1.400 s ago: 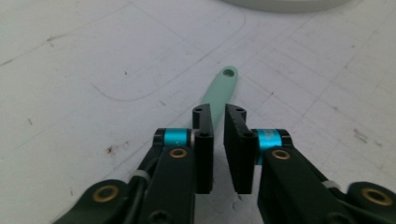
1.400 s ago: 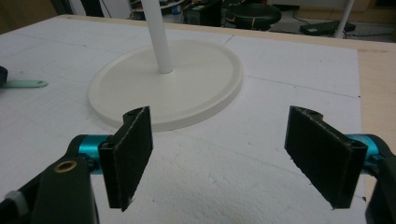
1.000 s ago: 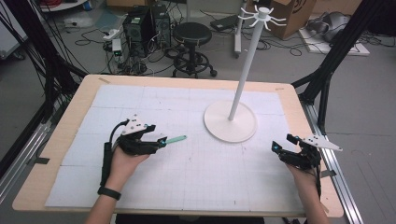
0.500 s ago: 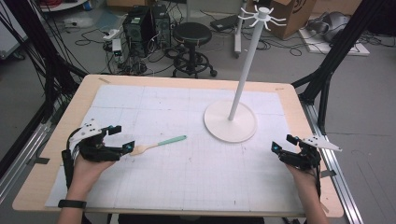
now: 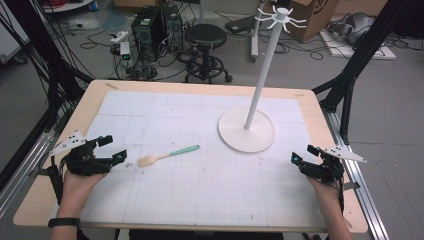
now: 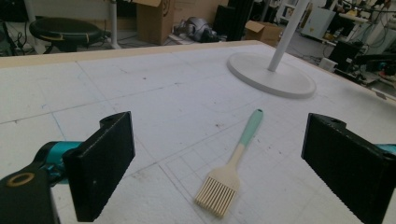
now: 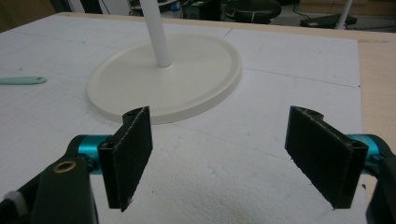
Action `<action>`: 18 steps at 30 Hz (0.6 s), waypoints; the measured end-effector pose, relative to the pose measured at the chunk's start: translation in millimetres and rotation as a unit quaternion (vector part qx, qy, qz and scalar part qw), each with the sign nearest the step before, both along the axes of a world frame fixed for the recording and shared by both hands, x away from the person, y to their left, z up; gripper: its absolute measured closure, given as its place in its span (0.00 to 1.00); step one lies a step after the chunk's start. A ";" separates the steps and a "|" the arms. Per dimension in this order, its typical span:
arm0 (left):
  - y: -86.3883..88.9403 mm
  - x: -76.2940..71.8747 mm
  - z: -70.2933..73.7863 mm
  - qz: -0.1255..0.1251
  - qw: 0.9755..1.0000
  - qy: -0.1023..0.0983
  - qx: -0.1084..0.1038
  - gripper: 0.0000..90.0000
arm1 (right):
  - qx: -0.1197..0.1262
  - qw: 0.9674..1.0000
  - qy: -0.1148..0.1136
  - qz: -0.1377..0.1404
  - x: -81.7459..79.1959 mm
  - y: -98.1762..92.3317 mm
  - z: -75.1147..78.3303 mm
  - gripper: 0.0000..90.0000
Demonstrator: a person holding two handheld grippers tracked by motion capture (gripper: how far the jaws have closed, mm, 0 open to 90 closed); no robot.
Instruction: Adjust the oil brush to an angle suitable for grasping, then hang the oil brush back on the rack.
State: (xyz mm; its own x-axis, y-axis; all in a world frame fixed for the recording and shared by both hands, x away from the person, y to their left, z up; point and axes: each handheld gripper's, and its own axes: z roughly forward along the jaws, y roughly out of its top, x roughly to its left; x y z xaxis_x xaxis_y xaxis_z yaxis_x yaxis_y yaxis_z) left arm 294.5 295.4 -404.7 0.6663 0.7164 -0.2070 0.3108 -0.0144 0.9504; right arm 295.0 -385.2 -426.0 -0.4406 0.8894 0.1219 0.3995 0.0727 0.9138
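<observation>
One pastry brush [image 5: 167, 154] lies flat on the desk [image 5: 210, 90], bristles toward the left gripper [image 5: 116, 150] and mint handle pointing at the white stand's base [image 5: 247, 130]. The left gripper sits just beside the bristles, not touching; its jaws have just been opening and stand wide apart, nothing between them. The right gripper [image 5: 301, 154], near the stand's base, is also spread, empty.

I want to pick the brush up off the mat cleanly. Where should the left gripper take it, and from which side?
Probably from above, across the narrow teal handle of the brush: it lies flat and clear. The left gripper sits open just beyond the bristles, which are wide and soft.
</observation>
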 end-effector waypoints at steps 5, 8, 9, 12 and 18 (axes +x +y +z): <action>-2.7 -1.2 5.0 -0.014 1.000 -0.006 -0.006 0.11 | 0.002 1.000 -0.006 -0.001 -2.2 -1.5 1.6 0.25; -3.8 -1.6 8.9 -0.017 1.000 -0.013 0.000 0.11 | 0.004 1.000 -0.007 -0.003 -1.9 -2.2 1.9 0.24; -3.5 -1.3 9.7 -0.018 1.000 -0.015 0.002 0.11 | 0.002 1.000 -0.006 -0.003 -1.5 -2.5 1.6 0.24; -2.1 -1.3 10.6 -0.015 1.000 -0.018 0.002 0.11 | -0.001 1.000 -0.005 -0.001 -0.6 -2.3 0.8 0.24; -5.8 1.8 12.1 -0.016 0.999 -0.025 0.011 0.11 | -0.003 1.000 -0.005 0.005 -0.1 -2.1 0.2 0.23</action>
